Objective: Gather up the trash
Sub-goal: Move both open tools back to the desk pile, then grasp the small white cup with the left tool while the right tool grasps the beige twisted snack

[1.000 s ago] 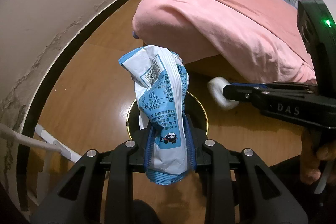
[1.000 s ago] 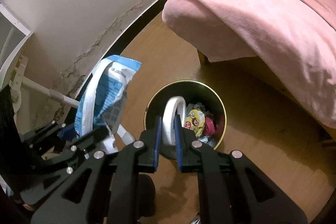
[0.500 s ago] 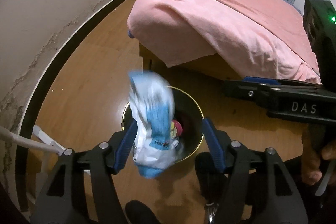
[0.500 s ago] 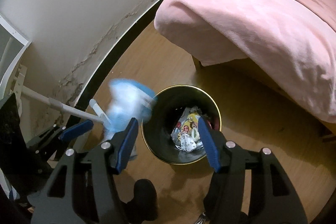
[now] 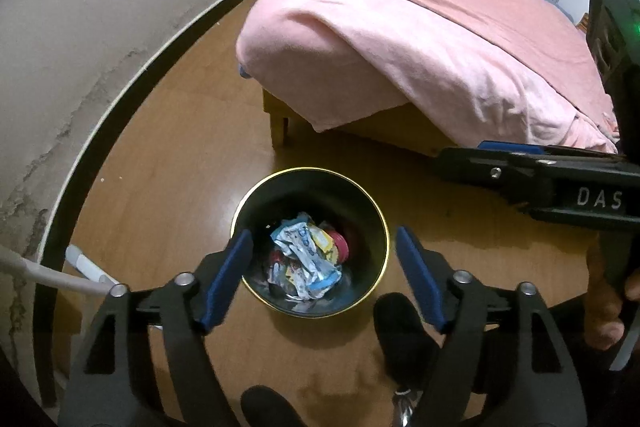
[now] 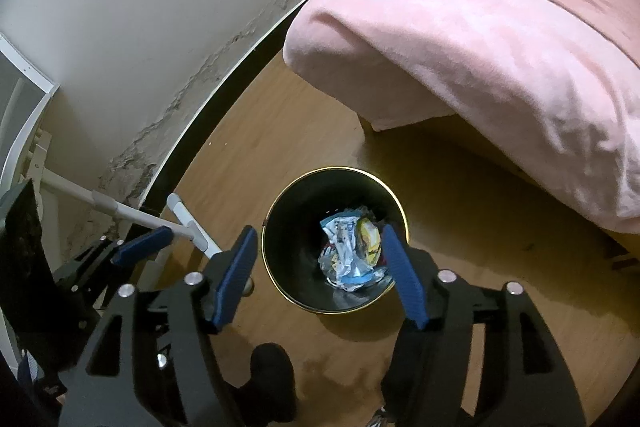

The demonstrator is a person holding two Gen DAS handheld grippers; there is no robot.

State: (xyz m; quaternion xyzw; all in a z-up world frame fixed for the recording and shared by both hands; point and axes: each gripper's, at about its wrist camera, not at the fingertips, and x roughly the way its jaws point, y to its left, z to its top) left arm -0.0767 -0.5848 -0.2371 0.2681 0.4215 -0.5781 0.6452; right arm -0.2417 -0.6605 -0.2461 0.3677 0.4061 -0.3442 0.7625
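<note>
A round black trash bin with a gold rim [image 5: 384,227] [image 6: 272,223] stands on the wooden floor. Inside it lies a crumpled blue and white snack bag [image 5: 308,261] [image 6: 344,255] on top of other wrappers. My left gripper [image 5: 324,271] is open and empty, held above the bin. My right gripper [image 6: 318,273] is open and empty too, also above the bin. The right gripper shows from the side in the left wrist view [image 5: 532,179]. The left gripper's blue pad shows in the right wrist view [image 6: 142,245].
A bed with a pink blanket [image 5: 420,43] [image 6: 480,39] stands just behind the bin. A wall with a dark baseboard [image 5: 120,99] runs along the left. A white pole [image 6: 132,213] leans near the wall. My black shoes [image 5: 400,331] are by the bin.
Both grippers have opened and risen. The snack bag fell from the left gripper into the bin. The white object from the right gripper has also gone into the bin.
</note>
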